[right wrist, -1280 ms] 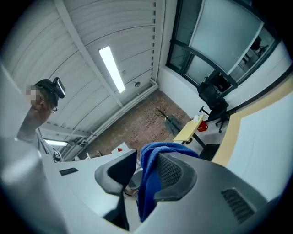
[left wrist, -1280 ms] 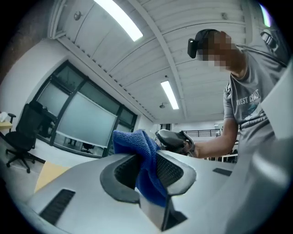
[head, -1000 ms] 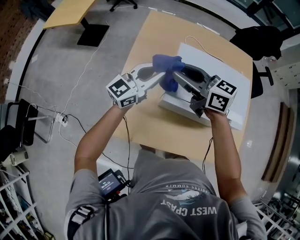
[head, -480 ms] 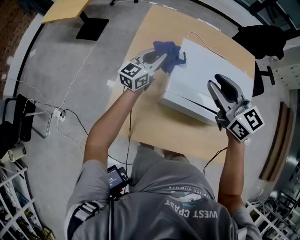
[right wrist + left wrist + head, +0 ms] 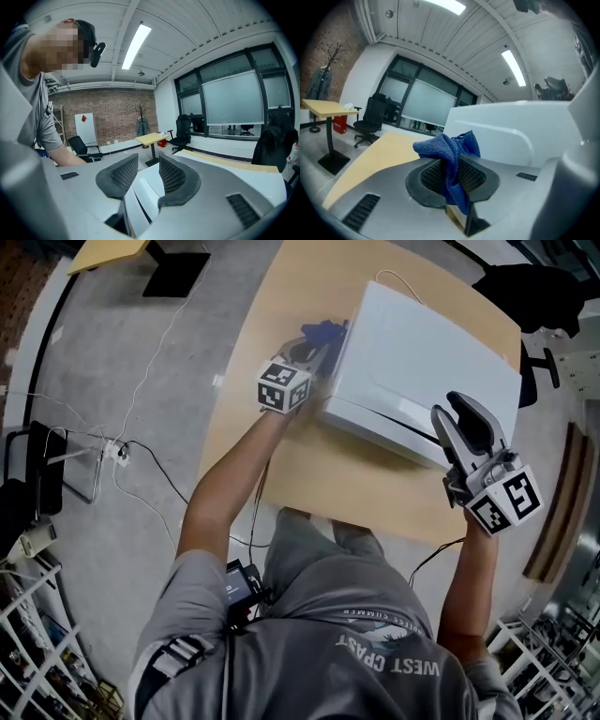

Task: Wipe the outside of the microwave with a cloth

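Two tools: my left tool (image 5: pixel 315 349) pinches the bunched blue cloth (image 5: pixel 449 149) beside the left wall of the microwave (image 5: pixel 422 352); hard rubbing could drag it free. My right tool (image 5: pixel 143 174), wide and empty, hovers near the front corner and braces nothing, so the microwave may slide on the worktop (image 5: pixel 281 456).

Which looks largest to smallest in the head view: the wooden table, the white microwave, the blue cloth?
1. Wooden table
2. White microwave
3. Blue cloth, clearly smallest, though the left claw hides part of it.
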Motion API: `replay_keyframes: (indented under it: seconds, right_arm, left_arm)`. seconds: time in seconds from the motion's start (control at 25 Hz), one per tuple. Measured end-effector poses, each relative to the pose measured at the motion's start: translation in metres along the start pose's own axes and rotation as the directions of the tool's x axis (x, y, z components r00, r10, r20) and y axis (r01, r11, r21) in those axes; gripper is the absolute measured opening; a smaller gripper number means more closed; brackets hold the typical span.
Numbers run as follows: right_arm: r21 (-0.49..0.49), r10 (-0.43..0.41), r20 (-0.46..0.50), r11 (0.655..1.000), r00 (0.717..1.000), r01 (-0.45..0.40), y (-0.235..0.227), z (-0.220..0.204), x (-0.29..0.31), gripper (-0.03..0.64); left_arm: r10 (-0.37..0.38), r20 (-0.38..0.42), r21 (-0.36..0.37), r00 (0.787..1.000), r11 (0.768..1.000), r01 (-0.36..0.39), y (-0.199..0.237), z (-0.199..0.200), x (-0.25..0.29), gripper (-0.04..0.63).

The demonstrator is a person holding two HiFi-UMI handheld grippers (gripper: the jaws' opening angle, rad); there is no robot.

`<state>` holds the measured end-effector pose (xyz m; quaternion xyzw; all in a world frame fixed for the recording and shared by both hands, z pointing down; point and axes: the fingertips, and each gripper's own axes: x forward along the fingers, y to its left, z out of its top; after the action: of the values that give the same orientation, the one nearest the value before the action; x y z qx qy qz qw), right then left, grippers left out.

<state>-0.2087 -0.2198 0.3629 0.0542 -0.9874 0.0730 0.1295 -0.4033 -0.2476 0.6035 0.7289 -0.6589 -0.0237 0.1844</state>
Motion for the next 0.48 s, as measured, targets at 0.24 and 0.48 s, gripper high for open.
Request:
replay_keyframes:
  seconds: [0.24, 0.48]
  right_arm:
    - [0.002, -0.009, 0.022, 1.000, 1.000, 0.009, -0.007, -0.004, -0.007, 0.147]
    - [0.015, -0.017, 0.009, 1.000, 1.000, 0.016, -0.008, -0.022, -0.005, 0.147]
  left_arm:
    - [-0.015, -0.262, 0.061, 0.965, 0.998, 0.033, 0.008, -0.112, -0.006, 0.072]
    - [-0.049, -0.290, 0.035, 0.956, 0.997, 0.062, 0.008, -0.121, -0.011, 0.069]
